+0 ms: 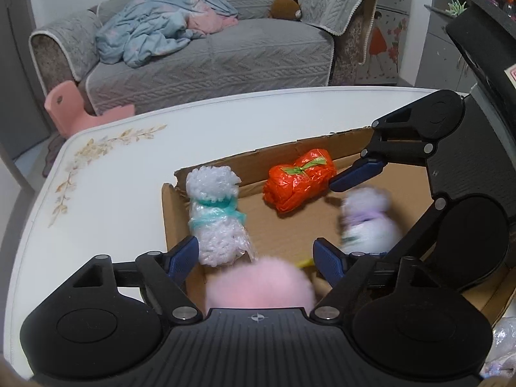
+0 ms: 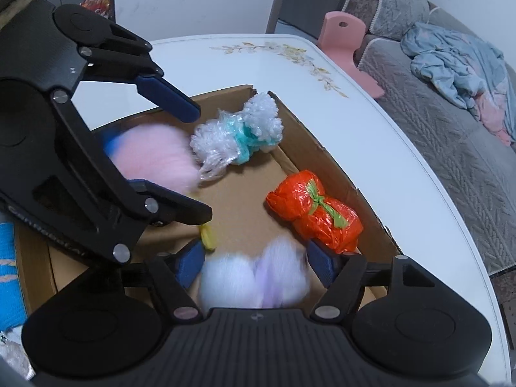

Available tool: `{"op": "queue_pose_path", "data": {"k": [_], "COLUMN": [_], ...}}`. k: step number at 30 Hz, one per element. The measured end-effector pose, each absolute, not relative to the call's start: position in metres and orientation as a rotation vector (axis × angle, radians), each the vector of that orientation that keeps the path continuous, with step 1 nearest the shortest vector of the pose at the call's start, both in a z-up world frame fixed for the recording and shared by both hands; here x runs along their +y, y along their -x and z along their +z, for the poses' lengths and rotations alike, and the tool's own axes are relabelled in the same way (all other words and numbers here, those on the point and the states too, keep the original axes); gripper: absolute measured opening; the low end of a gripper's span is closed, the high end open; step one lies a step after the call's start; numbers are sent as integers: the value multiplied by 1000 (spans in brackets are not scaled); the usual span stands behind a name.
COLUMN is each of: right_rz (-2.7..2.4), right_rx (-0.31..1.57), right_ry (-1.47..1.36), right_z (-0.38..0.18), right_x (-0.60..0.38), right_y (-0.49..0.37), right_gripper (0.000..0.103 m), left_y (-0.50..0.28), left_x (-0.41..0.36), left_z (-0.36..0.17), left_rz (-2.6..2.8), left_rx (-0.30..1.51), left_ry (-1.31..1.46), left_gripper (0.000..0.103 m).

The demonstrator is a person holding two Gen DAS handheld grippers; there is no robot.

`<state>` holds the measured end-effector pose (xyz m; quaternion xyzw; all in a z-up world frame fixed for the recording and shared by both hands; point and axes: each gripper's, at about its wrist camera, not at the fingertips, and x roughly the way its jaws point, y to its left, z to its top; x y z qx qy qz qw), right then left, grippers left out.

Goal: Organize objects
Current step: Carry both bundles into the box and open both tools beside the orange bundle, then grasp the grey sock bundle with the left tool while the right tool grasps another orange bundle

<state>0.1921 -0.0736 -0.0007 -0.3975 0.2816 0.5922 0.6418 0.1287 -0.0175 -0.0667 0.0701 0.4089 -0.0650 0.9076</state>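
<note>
An open cardboard box [image 1: 290, 222] [image 2: 245, 206] lies on the white table. In it are a white bundle tied with teal [image 1: 216, 216] [image 2: 238, 135] and an orange bundle tied with green [image 1: 300, 180] [image 2: 316, 216]. My left gripper [image 1: 256, 256] [image 2: 190, 164] is open over the box, with a blurred pink bundle [image 1: 258, 287] [image 2: 154, 158] between its fingers. My right gripper [image 2: 256, 262] [image 1: 342, 213] is open, with a blurred white and lilac bundle [image 2: 254, 277] [image 1: 367, 222] between its fingers. A small yellow thing [image 2: 208, 237] lies on the box floor.
The white table [image 1: 129, 161] [image 2: 371, 148] has a flower print near its edge. A grey sofa [image 1: 209, 51] with a blue blanket stands beyond it, beside a pink stool [image 1: 74, 109]. Blue cloth [image 2: 8, 274] lies at the left of the right wrist view.
</note>
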Motion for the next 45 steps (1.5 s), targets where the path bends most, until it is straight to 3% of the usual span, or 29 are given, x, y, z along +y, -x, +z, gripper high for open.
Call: {"op": "queue_pose_path", "data": {"k": [14,28,45], "right_rz": [1342,1314,1292], "right_rx": [630,609,561], "right_ry": [894,865,808], "right_z": [14,39,61], "right_x": [-84,-105,-143], "right_y": [-189,-165,-127], "right_gripper": [69,78,79], "left_y": [-111,-71,-13], "left_x": [-19,-12,-10], "left_z": [-53,-22,-5], "left_rz": [-127,-106,-96], "left_rx": [823,791,760], "left_ry": [-154,-142,-127], "left_gripper": [85,88,90]}}
